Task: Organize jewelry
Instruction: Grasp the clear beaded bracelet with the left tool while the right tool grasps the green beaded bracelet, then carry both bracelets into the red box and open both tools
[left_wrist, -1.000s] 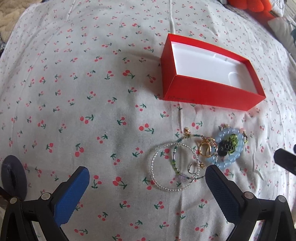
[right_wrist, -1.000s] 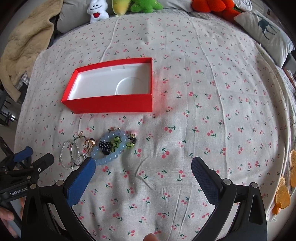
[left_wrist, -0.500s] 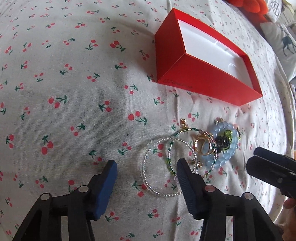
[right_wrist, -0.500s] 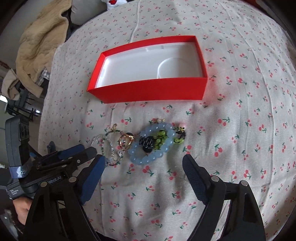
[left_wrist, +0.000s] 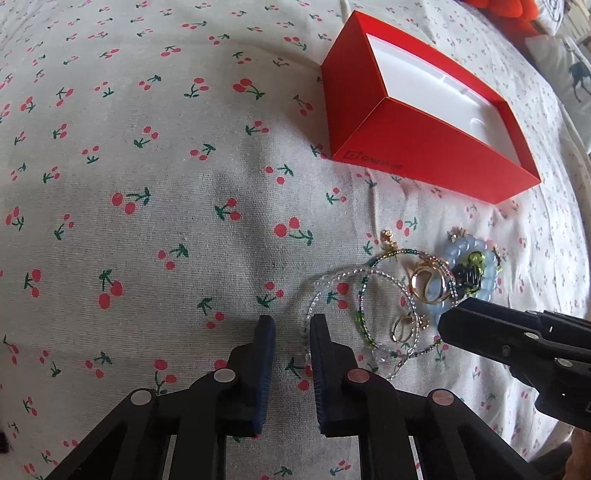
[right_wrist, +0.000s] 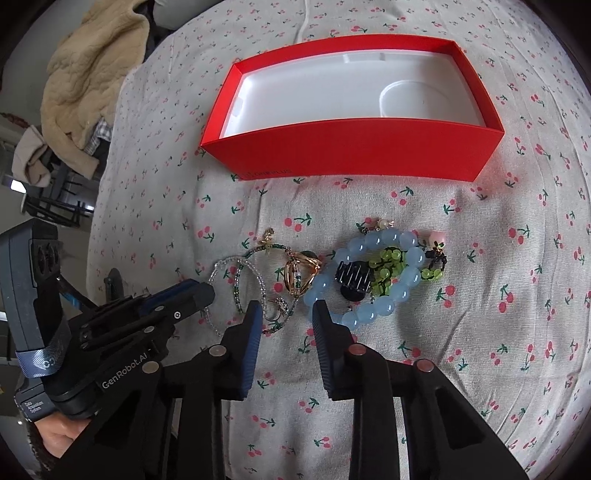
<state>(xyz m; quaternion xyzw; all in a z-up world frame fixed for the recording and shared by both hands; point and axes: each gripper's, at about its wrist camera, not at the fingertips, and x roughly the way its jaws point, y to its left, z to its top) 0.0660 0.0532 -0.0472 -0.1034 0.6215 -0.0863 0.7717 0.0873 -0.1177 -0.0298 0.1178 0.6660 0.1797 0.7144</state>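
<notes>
With both tongs, left tongs (left_wrist: 289, 325) and right tongs (right_wrist: 286, 308), just narrowed yet gripping nothing, the clear bead bracelet (left_wrist: 314, 295) at lower right should be pinched squarely before lifting toward the red box (left_wrist: 424, 147).

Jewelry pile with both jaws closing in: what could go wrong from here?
1. The clear bead bracelet overlaps the green bead strand and gold rings; lifting one may drag the others.
2. Both grippers, left gripper and right gripper, crowd the pile and could collide.
</notes>
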